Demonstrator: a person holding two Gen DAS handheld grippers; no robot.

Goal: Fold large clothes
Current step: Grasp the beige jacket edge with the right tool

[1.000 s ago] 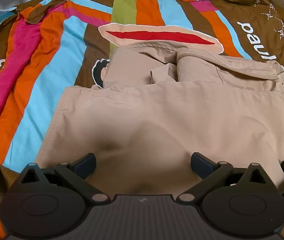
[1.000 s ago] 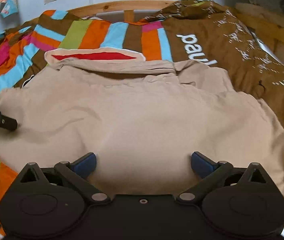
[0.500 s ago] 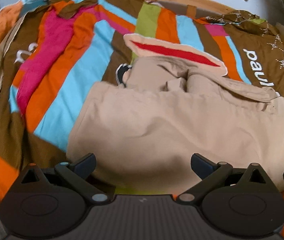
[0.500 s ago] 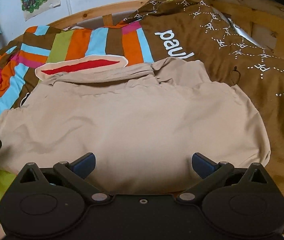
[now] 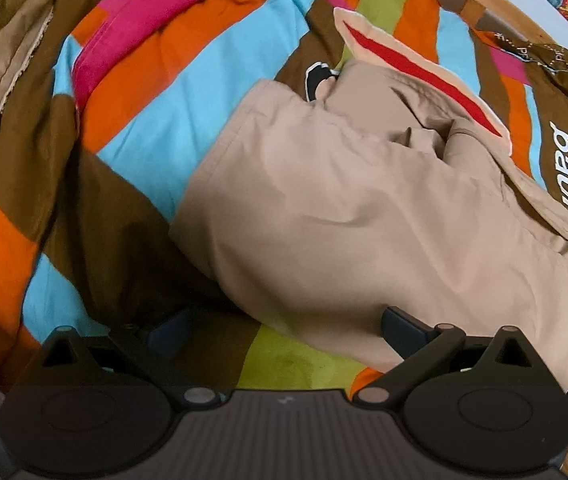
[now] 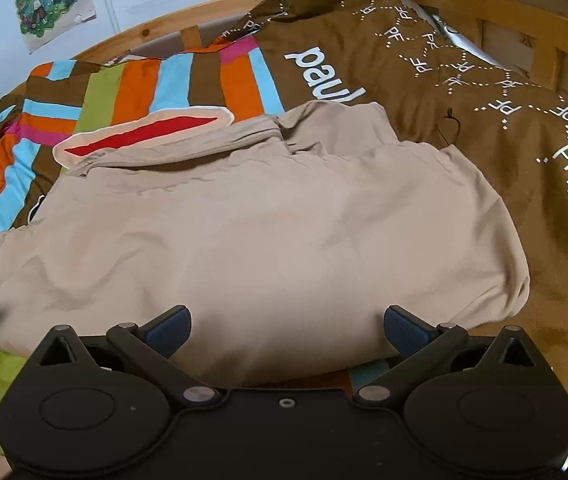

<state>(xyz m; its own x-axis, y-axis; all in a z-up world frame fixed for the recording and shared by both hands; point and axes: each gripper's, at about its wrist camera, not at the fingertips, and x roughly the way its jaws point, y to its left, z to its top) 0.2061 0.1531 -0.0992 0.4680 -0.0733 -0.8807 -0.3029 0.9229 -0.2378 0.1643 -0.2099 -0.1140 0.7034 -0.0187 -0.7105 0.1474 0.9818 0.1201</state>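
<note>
Left tongs [image 5: 284, 330]: spread wide, nothing pinched; held just off the near-left corner of the beige garment [image 5: 364, 216], with one fingertip over the bedspread and the other at the garment's near edge. Right tongs [image 6: 286, 330]: likewise spread and empty, poised over the garment's near edge, toward its right half.

The garment is seen lying on the striped bedspread [image 5: 155, 128] of a wooden-framed bed [image 6: 540, 52], already gathered into a compact block; its collar end lies at the far side, against the red-and-cream patch [image 6: 143, 136] printed on the bedspread. A brown lettered section of bedding [image 6: 484, 92] lies to the right of the garment.

Judged step: between folds, no cloth gripped. The fold appears well advanced. For the next move, the near edge would probably need to be pinched at both corners by both tongs, all layers caught together, then carried toward the collar end. Slippage of the lower layers is the likely fault.
</note>
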